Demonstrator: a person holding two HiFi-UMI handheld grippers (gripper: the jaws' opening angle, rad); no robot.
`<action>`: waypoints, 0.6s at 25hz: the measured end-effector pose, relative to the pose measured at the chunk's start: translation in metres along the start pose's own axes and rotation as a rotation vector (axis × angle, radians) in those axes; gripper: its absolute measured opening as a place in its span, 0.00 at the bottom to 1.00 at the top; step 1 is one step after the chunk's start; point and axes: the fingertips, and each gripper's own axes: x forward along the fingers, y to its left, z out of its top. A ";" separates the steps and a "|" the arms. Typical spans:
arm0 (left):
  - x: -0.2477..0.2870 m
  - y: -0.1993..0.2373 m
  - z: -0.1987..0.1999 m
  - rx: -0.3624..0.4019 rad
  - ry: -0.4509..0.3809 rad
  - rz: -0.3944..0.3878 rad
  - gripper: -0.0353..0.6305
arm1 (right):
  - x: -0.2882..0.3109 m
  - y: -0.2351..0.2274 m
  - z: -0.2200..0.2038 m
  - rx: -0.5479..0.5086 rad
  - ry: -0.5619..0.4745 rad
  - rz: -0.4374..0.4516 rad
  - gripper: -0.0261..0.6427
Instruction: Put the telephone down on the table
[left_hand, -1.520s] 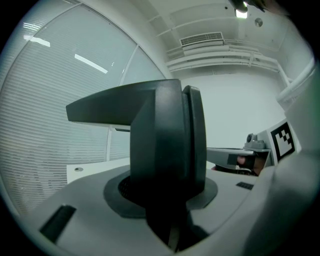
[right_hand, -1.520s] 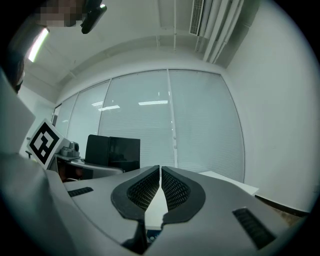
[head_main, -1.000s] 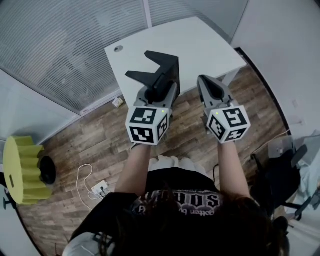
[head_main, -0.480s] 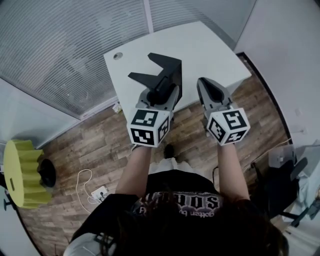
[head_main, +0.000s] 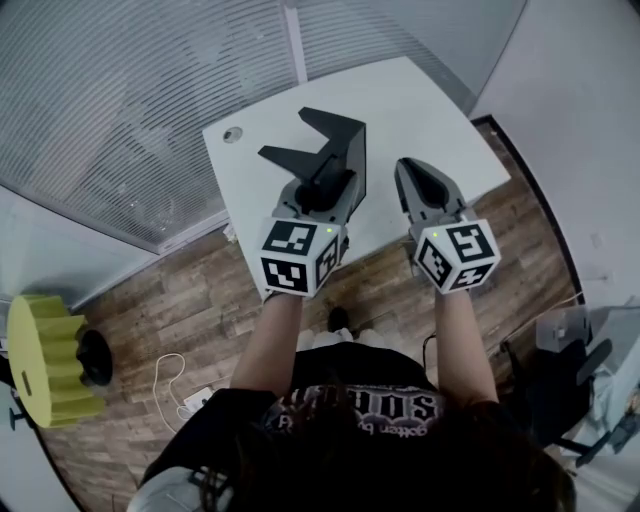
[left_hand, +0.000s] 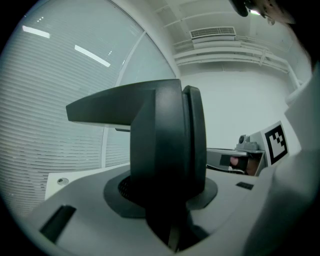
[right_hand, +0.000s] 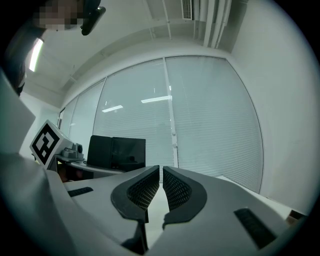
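Observation:
The black angular telephone (head_main: 325, 150) is held up above the near part of the white table (head_main: 420, 100), and my left gripper (head_main: 322, 185) is shut on its lower part. It fills the left gripper view as a dark upright block (left_hand: 165, 145) clamped between the pads. To its right my right gripper (head_main: 415, 170) hangs level with it, over the table's front edge. In the right gripper view its jaws (right_hand: 161, 187) are shut with nothing between them, and the telephone (right_hand: 117, 150) shows at the left.
A glass wall with blinds (head_main: 130, 90) runs behind the table. A cable hole (head_main: 232, 134) marks the table's far left corner. On the wooden floor are a yellow ribbed stool (head_main: 45, 355), a power strip (head_main: 195, 398) and an office chair (head_main: 560, 370).
Both grippers and the person have moved forward toward the table. The telephone, earlier at the table's front edge, now hangs over the tabletop. Neither gripper's jaws changed.

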 end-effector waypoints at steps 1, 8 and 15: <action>0.004 0.005 0.001 0.000 0.002 -0.001 0.29 | 0.006 -0.002 0.000 0.001 0.001 0.000 0.09; 0.027 0.035 0.008 0.004 0.001 -0.007 0.29 | 0.049 -0.009 0.000 -0.002 0.000 0.015 0.09; 0.036 0.059 0.012 0.000 -0.003 -0.020 0.29 | 0.081 -0.002 0.000 -0.009 0.003 0.047 0.09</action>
